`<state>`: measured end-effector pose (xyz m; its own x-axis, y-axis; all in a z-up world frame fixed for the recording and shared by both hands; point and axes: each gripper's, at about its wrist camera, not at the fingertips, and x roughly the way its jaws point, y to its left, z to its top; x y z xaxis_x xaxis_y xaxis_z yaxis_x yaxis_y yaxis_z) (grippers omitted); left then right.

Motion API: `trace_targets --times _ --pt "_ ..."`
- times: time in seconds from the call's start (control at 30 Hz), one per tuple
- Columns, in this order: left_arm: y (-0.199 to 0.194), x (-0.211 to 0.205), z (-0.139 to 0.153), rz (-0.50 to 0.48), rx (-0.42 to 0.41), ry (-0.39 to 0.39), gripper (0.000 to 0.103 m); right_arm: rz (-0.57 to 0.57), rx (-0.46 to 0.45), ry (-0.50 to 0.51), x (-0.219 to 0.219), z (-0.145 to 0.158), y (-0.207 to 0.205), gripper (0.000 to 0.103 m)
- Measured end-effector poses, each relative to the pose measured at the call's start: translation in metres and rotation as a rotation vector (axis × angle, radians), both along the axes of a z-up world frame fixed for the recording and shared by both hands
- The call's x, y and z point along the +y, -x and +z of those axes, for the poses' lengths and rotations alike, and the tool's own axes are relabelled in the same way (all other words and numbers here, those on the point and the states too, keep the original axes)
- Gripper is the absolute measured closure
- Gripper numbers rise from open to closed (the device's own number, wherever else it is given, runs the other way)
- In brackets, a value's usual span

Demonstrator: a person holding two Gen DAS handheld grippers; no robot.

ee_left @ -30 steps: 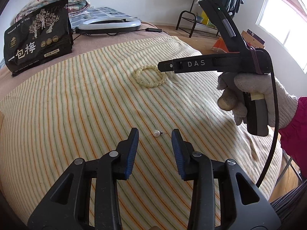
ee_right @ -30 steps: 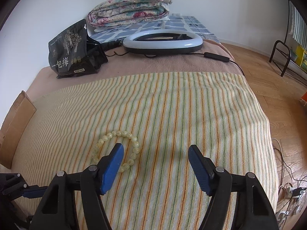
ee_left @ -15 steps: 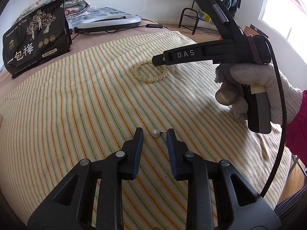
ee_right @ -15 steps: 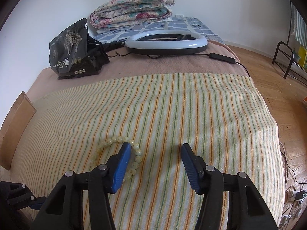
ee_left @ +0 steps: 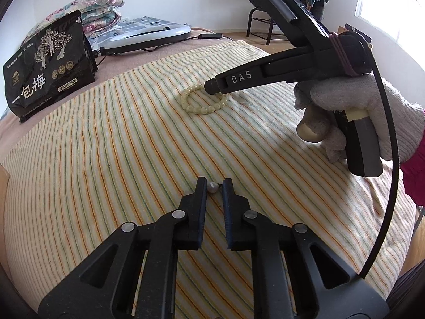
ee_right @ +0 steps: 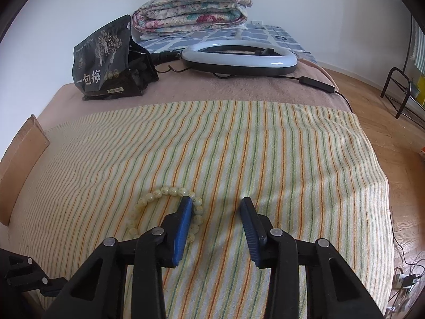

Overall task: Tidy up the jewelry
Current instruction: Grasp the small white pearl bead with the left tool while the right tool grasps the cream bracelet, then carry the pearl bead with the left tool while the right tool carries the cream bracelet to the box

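Left gripper (ee_left: 212, 187) fingers narrow, pinching pearl earring (ee_left: 212, 187) on striped towel (ee_left: 106, 146). Right gripper (ee_right: 216, 214) jaws closing, nothing clamped; left finger inside bead bracelet (ee_right: 162, 192), at 1 o'clock from the earring.

The left black two-finger gripper (ee_left: 212, 186) points steeply down, its jaws drawn in on a small white pearl bead (ee_left: 211, 187). The right black two-finger gripper (ee_right: 216, 210), held in a white knit-gloved hand (ee_left: 353, 111) with a magenta sleeve (ee_left: 414, 170), tilts down, jaws closing, nothing pinched.
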<state>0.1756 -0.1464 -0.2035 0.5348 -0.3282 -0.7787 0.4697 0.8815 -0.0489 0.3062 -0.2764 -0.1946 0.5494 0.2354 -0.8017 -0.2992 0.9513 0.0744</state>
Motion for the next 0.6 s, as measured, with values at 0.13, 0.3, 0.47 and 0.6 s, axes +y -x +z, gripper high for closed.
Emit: trace_targets --times 0.13,0.3,0.47,0.6 --pt "-0.001 0.001 0.0 0.001 0.002 0.005 0.093 0.034 0.006 0.018 0.003 0.0 0.003 0.077" --pt "-0.001 0.002 0.0 0.009 0.006 0.013 0.093 0.058 0.015 0.01 0.005 0.001 0.008 0.096" --pt "-0.003 0.005 0.001 0.018 0.008 0.022 0.093 0.054 0.011 -0.024 0.001 0.007 0.011 0.098" --pt "-0.004 0.01 0.005 0.035 0.013 0.044 0.093 0.067 -0.008 -0.025 0.006 0.017 0.018 0.098"
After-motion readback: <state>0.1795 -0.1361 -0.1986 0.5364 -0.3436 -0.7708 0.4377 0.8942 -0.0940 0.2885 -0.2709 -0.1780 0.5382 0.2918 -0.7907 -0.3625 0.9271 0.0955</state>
